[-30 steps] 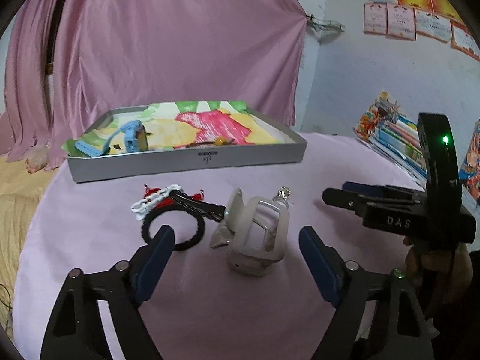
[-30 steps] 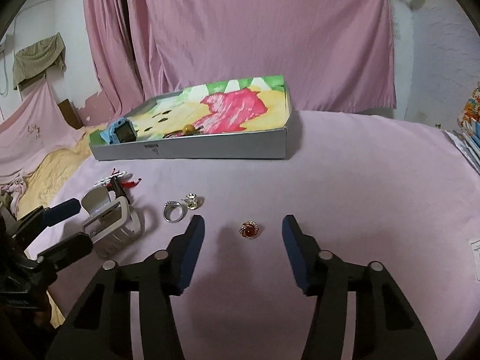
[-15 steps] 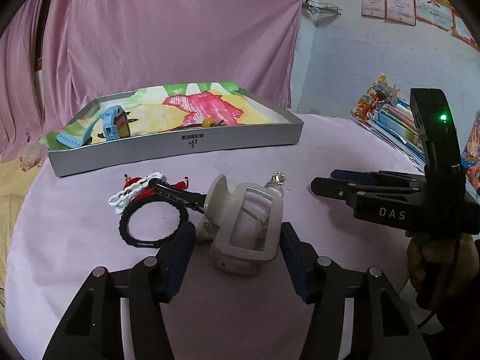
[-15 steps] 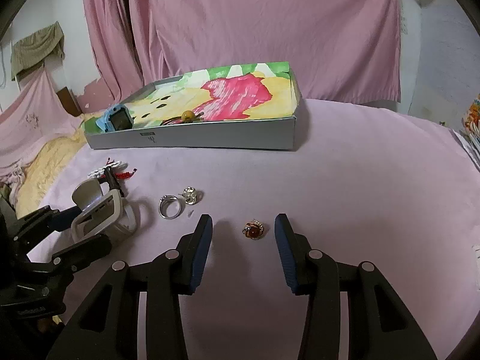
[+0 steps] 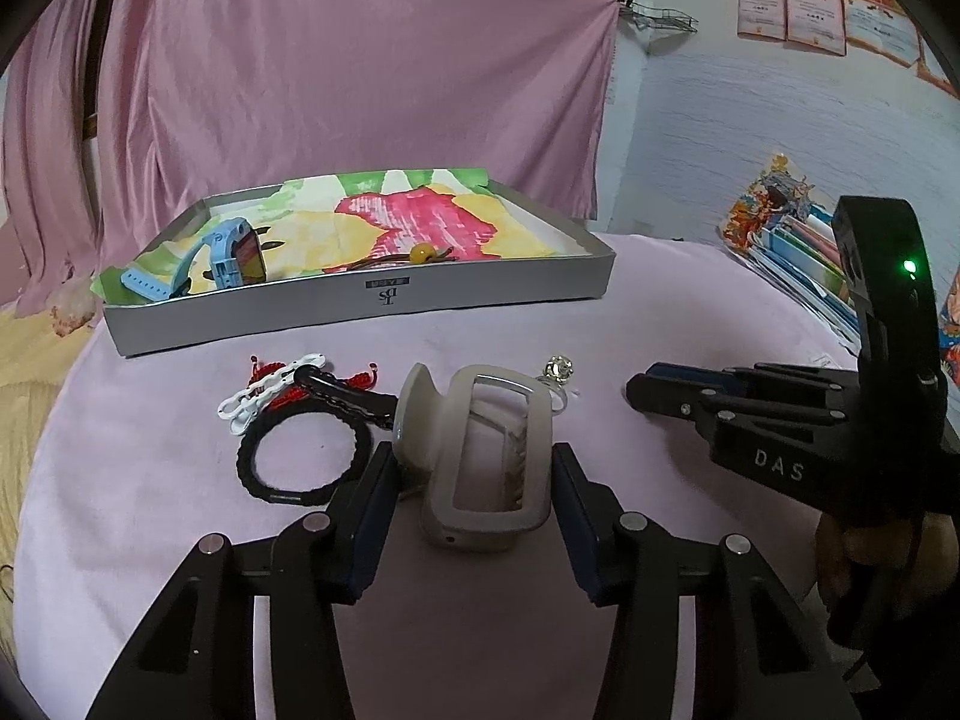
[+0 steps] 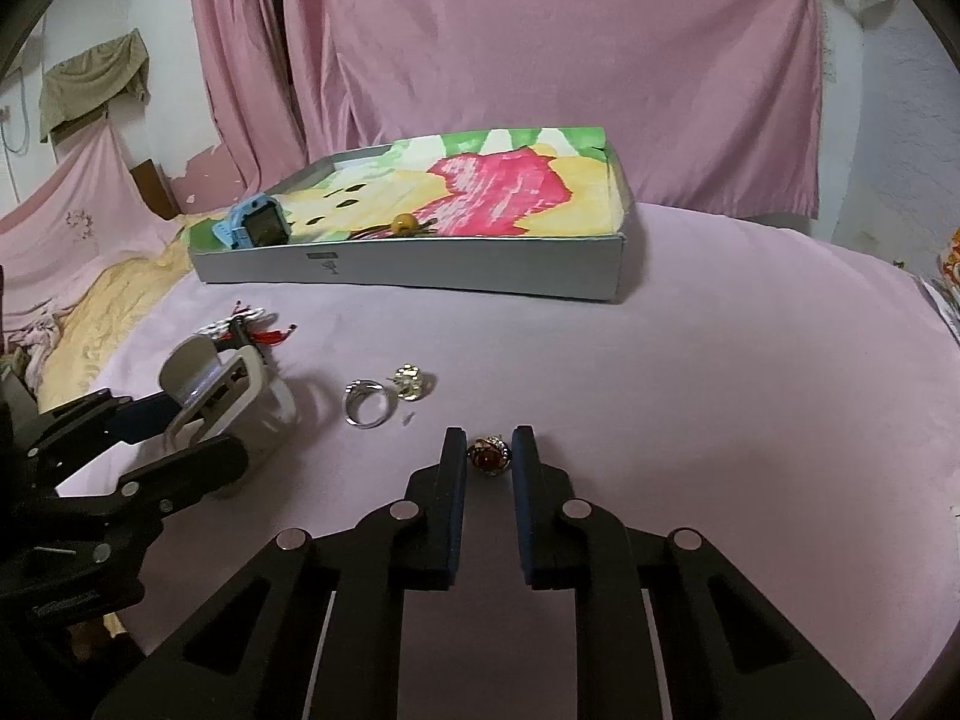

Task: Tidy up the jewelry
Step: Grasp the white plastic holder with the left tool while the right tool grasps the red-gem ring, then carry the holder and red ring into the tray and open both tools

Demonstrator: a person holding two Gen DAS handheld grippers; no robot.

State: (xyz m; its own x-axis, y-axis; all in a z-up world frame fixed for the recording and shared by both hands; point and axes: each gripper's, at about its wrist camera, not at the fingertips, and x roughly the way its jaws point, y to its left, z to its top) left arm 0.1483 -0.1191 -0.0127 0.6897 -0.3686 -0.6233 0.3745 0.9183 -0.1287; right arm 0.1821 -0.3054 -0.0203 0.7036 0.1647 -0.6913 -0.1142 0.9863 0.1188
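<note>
Closest in, the left claw has its blue-padded fingers pressed against both sides of a beige plastic hair clip, so it's gripping that, with the clip sitting on the pink-covered counter. Over on the other side, the right claw is nearly closed around a small gold ring with a red stone; the pads look like they're touching it or just about, and the ring is on the cloth.

Just left of the hair clip there's a black braided bracelet loop, and a dark beaded strand runs from it toward the clip. Behind those, a white chain-link piece lies over a red knotted cord bracelet. Near the right claw, a plain silver ring and a pale yellow crystal ring sit side by side, almost touching.

Further back is a shallow grey cardboard box lined with bright floral paper. Inside, a blue kids' smartwatch stands on its edge at the left end, and a brown cord with a yellow bead lies near the middle by the front wall. Pink curtains hang behind everything.
</note>
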